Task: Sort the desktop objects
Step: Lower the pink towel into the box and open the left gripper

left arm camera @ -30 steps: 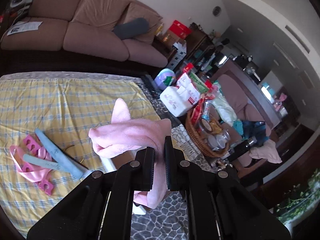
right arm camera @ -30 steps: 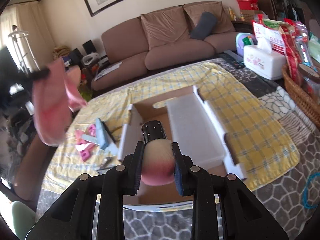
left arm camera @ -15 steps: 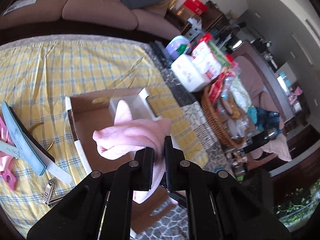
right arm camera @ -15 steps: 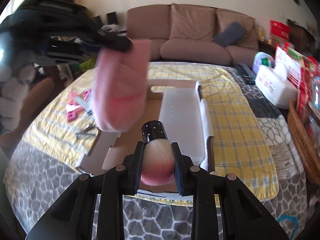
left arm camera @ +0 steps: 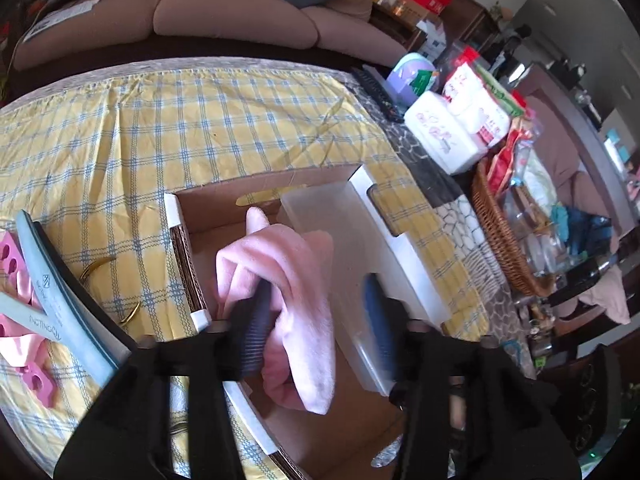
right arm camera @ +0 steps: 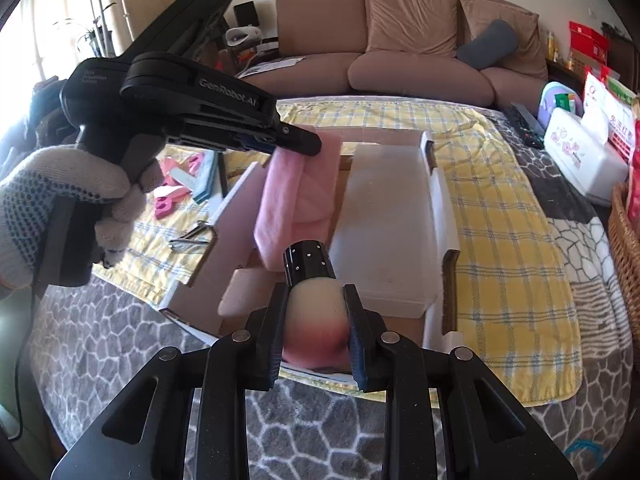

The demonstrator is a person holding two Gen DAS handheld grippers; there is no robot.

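Note:
My left gripper [left arm camera: 316, 292] hovers over the open cardboard box [left arm camera: 182, 240], and its jaws are opening. The pink cloth [left arm camera: 280, 264] hangs between them, draped over the left finger with its lower end inside the box; the pads no longer pinch it. The right wrist view shows the same left gripper [right arm camera: 304, 144], held by a gloved hand [right arm camera: 48, 208], with the pink cloth [right arm camera: 296, 196] dangling into the box [right arm camera: 236, 192]. My right gripper [right arm camera: 316, 320] is shut on the bristle head of a black-handled makeup brush [right arm camera: 316, 304] at the box's near end.
A translucent plastic case [left arm camera: 340, 240] fills the box's right half. Blue nail files [left arm camera: 52, 292] and pink toe separators [left arm camera: 12, 256] lie on the yellow checked cloth to the left, with a nail clipper [right arm camera: 192, 240]. A tissue box [left arm camera: 440, 140] and wicker basket [left arm camera: 500, 248] stand right.
The left gripper came down over the box with the pink cloth, then its jaws spread apart and released the pinch. The right gripper kept its hold on the brush and rolled slightly.

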